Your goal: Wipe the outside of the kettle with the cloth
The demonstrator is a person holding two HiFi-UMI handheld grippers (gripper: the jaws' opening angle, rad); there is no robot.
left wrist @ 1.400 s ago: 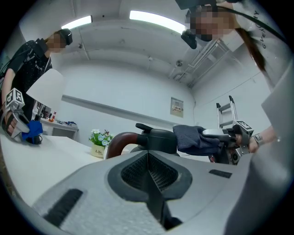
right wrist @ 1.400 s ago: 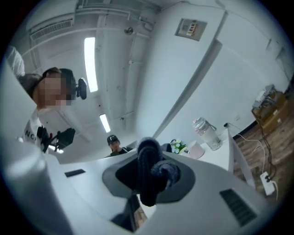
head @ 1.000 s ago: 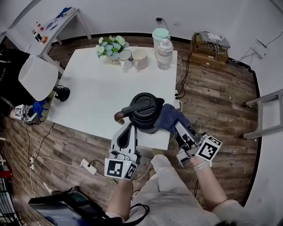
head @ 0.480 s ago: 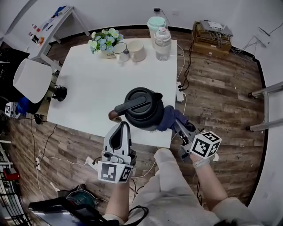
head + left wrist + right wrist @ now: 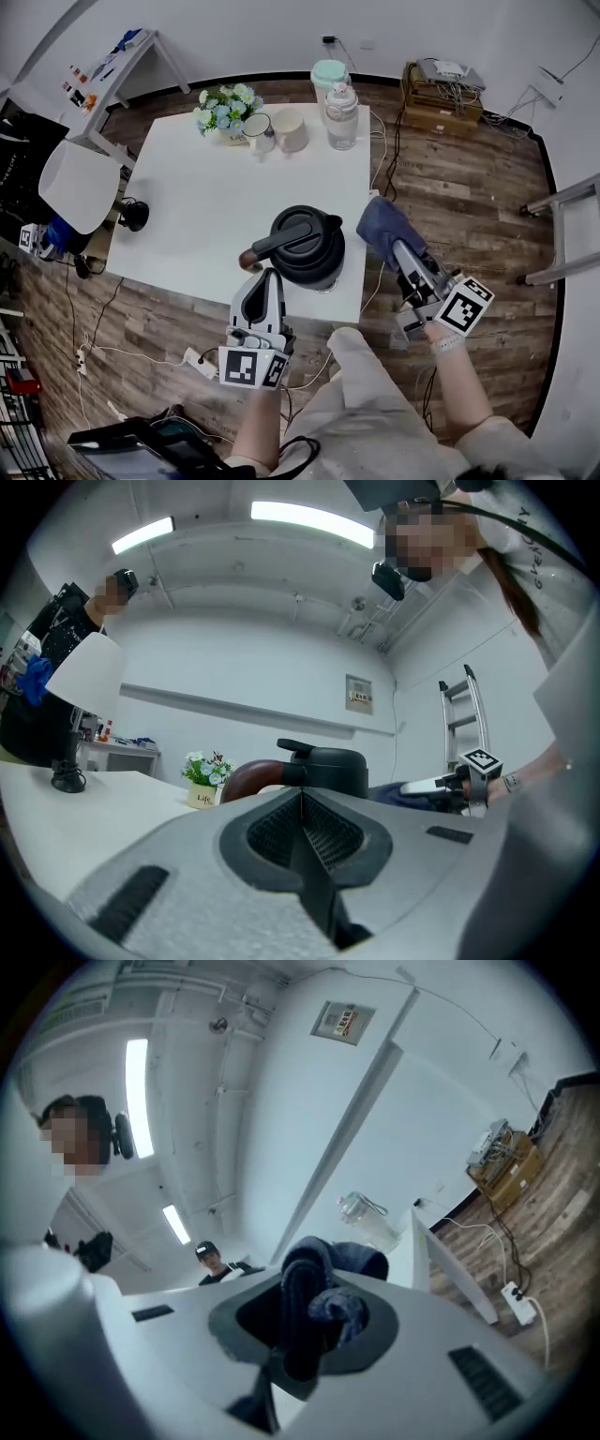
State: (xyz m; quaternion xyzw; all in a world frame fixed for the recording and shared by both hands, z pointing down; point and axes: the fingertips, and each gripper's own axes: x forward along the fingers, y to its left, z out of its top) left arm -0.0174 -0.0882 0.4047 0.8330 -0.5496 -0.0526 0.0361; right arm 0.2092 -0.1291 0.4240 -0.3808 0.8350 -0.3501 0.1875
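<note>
The black kettle stands near the white table's front edge, its brown handle end pointing left. My left gripper sits just in front of the kettle, shut, with nothing between its jaws; past them rise the kettle and its handle. To the kettle's right, my right gripper is shut on the blue cloth, which hangs past the table's right edge, apart from the kettle. In the right gripper view the cloth bunches between the jaws.
At the table's far side stand a flower pot, two cups and a clear bottle. A white chair is at left. Cables and a power strip lie on the wooden floor; a ladder stands at right.
My right gripper has pulled the cloth off the kettle's right side and moved it right, past the table edge. The left gripper stays shut in front of the kettle.
</note>
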